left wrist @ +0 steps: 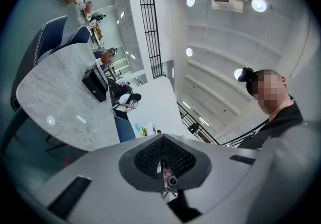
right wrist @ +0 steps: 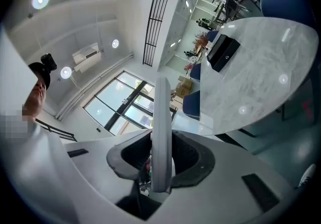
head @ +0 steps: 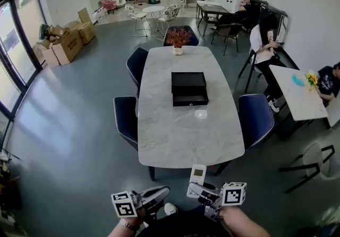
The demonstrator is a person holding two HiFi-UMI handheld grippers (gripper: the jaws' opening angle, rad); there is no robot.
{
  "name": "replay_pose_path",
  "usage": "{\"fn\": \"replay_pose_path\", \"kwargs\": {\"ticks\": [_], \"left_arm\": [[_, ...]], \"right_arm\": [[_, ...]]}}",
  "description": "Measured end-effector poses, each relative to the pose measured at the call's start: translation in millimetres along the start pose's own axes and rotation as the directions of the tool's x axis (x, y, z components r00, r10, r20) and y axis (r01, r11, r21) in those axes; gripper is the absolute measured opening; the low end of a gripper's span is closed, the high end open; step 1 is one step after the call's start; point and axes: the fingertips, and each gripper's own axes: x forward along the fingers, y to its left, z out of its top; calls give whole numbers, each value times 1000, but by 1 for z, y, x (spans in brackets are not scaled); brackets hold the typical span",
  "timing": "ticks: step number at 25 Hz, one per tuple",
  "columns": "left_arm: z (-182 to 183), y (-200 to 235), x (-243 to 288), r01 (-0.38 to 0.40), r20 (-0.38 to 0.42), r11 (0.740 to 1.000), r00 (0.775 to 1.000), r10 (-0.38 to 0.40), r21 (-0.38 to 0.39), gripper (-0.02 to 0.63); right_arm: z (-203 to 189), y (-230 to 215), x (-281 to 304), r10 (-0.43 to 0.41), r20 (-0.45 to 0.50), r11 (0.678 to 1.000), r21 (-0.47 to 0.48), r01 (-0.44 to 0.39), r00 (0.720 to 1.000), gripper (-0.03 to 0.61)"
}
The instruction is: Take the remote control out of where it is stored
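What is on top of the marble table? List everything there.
On the table stand a black drawer box, near the middle, and a small potted plant at the far end. What is inside the box cannot be seen.

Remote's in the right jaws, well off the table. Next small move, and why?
Probably carry the remote forward and lay it on the bare near end of the table: the right gripper clamps it in mid-air, short of the tabletop's edge.
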Motion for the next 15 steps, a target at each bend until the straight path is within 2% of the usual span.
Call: {"fn": "replay_pose_path", "kwargs": {"ticks": [15], "left_arm": [[-18,-4,15,18,-47,1000,999,-18,-2,6]], "right_arm": [[-35,12,-11,76,7,996,52,-76,997,114]]}}
